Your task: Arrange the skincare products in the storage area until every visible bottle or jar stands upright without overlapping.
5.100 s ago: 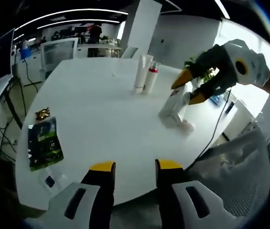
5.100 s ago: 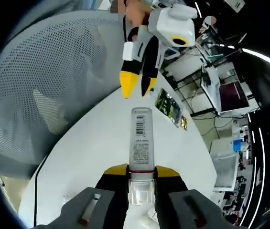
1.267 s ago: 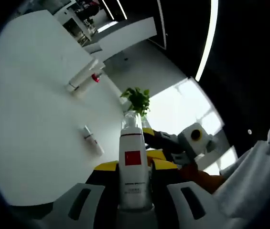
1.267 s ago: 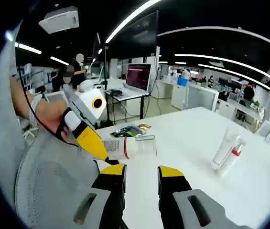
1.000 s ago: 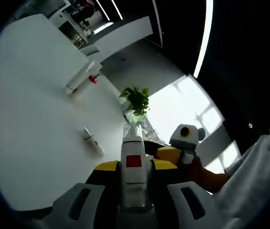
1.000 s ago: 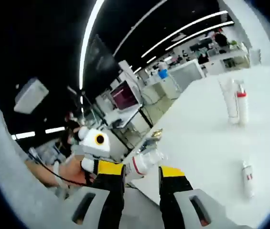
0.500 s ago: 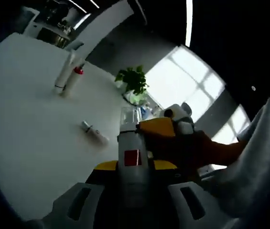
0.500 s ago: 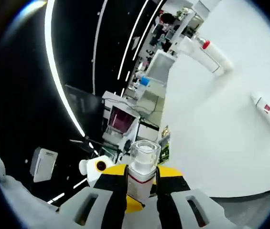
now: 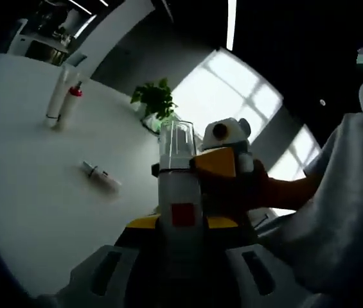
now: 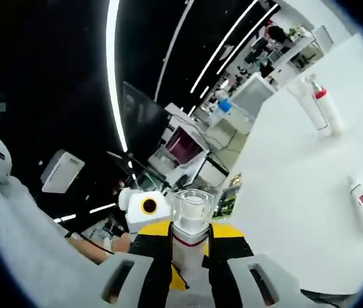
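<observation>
In the left gripper view, the left gripper is clamped on the body of a white bottle with a red label, whose long axis runs straight out along the jaws, its clear cap pointing away from the claw and up off the white table. The right gripper comes in from the right and sits against the bottle's neck. Beyond and left of the claw a small white tube lies flat, and farther off two tall bottles stand close together. In the right gripper view, the right gripper appears closed around the same bottle just below its cap, though the contact is dim, with the left gripper behind. Two grips on one bottle risk a twist or slip if the hands diverge, dropping it from mid-air onto the table.
</observation>
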